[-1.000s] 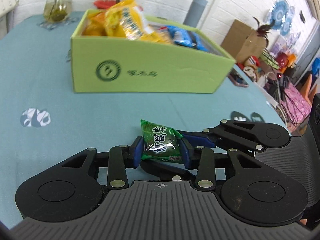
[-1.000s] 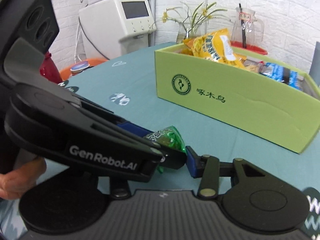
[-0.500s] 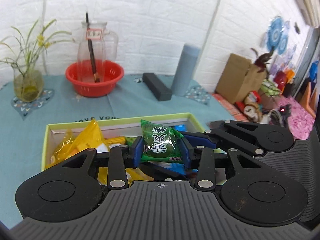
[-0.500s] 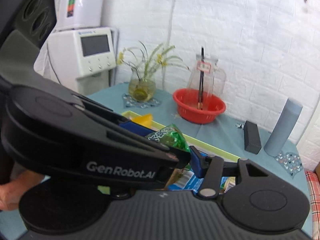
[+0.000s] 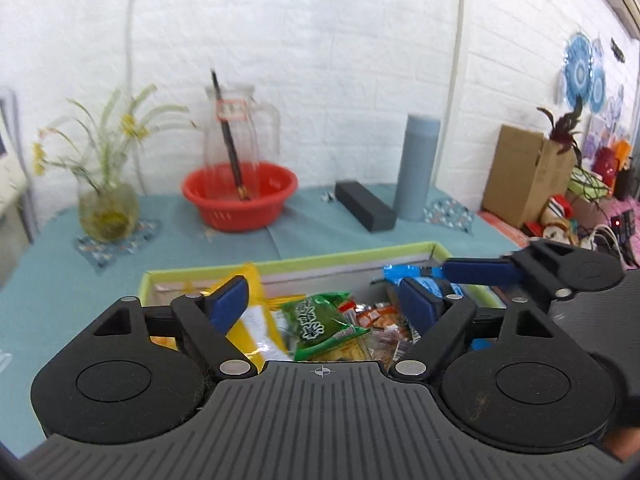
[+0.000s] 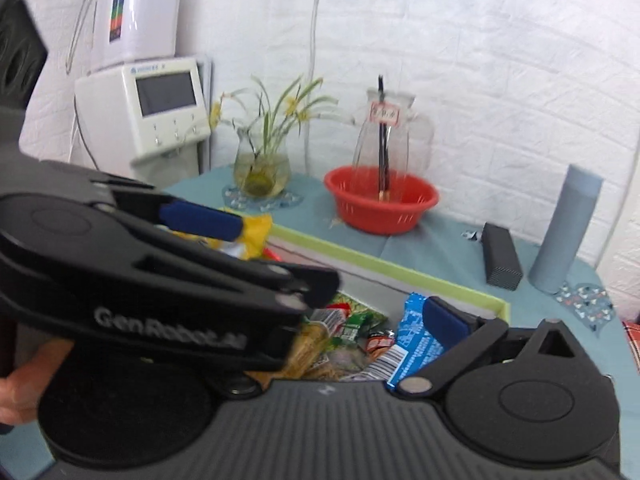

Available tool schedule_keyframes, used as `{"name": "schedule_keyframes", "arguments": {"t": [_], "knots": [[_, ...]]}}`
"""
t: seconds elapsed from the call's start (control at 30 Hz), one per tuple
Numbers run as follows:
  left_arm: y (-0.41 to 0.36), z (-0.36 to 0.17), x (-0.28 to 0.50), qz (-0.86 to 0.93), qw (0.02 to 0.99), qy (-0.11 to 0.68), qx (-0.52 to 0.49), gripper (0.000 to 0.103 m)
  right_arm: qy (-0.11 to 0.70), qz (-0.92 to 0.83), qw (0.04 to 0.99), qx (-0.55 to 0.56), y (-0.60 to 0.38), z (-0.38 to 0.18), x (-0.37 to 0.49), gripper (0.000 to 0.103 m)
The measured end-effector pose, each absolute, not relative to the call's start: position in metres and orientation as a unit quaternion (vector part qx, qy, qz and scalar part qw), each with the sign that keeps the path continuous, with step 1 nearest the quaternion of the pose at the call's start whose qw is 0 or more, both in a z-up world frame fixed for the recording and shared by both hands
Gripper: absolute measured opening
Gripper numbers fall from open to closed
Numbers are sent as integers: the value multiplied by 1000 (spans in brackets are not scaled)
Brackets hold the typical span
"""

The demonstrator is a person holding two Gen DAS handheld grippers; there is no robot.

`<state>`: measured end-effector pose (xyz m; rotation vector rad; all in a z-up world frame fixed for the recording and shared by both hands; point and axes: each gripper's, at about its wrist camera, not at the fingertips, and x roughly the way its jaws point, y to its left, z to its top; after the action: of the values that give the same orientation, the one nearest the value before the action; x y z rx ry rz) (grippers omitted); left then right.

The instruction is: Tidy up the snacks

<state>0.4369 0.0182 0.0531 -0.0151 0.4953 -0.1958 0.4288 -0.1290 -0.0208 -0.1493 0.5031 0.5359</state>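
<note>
Both grippers hang over the green box [image 5: 360, 258], inside its rim. "GenRobot.AI" reads on the left gripper [image 5: 320, 300], whose jaws have just been opening wide; the green snack packet [image 5: 320, 326] lies free among snacks in the box. The right gripper [image 6: 340, 320] also stands wide, gripping nothing.

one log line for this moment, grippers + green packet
left hand-held gripper: open, just opened | right hand-held gripper: open, just opened | green snack packet: released, lying in green box
</note>
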Motion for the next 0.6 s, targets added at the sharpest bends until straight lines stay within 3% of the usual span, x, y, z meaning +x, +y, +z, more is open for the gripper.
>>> {"name": "schedule_keyframes", "arguments": {"t": [0.6], "knots": [[28,62,262,-26,972,231,-41,92,237,186,953,32,-162,0,254,102]]}}
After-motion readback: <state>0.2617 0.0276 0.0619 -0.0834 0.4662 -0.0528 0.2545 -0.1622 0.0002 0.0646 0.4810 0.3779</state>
